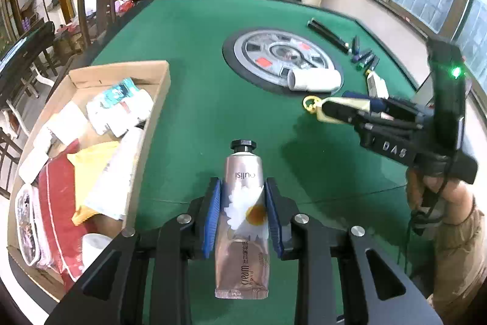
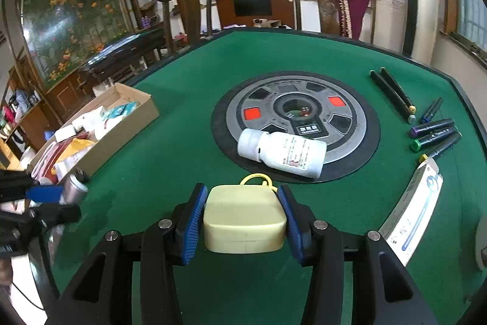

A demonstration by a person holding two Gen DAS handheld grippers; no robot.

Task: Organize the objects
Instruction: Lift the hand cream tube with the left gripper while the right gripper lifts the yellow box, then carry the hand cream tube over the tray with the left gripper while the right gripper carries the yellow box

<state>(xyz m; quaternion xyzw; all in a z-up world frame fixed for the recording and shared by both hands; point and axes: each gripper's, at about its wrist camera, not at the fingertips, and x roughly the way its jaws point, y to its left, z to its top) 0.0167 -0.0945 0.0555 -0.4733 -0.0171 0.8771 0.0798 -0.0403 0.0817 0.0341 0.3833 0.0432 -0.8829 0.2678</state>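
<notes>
Left wrist view: left tool is clamping the cream tube lengthwise, cap pointing away, cardboard box lying just left.

one hand cream tube, one cream-coloured case with a yellow ring, one white pill bottle, one flat white packet, one cardboard box of mixed packets too jumbled to count; two long black pens side by side, five short dark markers near them; two tools, one desk
</notes>
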